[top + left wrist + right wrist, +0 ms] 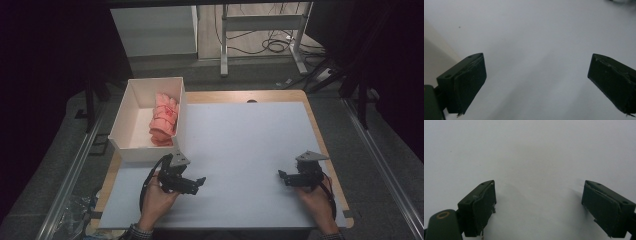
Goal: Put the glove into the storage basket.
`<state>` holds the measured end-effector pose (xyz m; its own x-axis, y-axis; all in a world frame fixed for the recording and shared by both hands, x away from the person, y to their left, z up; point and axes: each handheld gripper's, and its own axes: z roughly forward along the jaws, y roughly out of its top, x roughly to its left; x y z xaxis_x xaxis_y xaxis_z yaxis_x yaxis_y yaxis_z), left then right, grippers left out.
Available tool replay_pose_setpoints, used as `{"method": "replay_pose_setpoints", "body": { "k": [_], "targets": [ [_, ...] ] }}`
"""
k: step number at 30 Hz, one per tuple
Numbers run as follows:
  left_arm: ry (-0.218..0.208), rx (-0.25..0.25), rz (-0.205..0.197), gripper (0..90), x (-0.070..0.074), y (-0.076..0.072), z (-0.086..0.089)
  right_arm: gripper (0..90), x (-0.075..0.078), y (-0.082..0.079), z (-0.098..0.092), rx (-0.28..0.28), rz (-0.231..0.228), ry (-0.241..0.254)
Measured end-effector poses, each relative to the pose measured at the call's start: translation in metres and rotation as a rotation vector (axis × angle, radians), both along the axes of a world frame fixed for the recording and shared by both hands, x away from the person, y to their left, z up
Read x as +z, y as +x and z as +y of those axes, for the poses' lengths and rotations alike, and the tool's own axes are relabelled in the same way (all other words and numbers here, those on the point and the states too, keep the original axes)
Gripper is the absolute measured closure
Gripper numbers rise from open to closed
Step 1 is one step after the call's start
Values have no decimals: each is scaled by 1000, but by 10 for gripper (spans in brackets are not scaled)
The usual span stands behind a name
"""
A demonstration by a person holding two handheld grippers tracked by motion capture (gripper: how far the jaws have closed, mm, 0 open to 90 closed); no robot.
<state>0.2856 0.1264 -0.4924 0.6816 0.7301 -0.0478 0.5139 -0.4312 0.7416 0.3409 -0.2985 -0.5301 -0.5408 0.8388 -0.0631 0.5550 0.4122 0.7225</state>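
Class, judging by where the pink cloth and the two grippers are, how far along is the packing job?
Done, it seems: the folded pink cloth lies inside the white box at the table's left. In hand: nothing; the left gripper and right gripper sit open over the bare white mat. Left: apparently nothing loose on the mat to pack.

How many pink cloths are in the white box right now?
1 that I can tell: a rolled pink cloth lying along the right wall inside the box, at the table's far left. Its folds could be several pieces; more may be hidden beneath.
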Motion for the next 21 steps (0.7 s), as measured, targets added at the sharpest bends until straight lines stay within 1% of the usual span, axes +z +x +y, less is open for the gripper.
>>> {"method": "replay_pose_setpoints", "body": {
  "k": [1,2,3,9,15,20,21],
  "targets": [
    [-3,-8,7,22,-7,1,-1,126,0,0,0,0,1,1],
    [-3,-11,8,22,-10,1,-2,125,0,0,0,0,0,0],
    [-3,-11,8,21,-10,1,-2,125,0,0,0,0,0,0],
    [12,-17,23,21,-27,2,-5,125,0,0,0,0,1,0],
    [40,-21,35,18,-39,4,-9,126,0,0,0,0,-1,-1],
    [74,-16,50,17,-50,6,-13,126,0,0,0,0,0,0],
    [75,-13,54,16,-52,6,-14,125,0,0,0,0,0,0]
  ]
}}
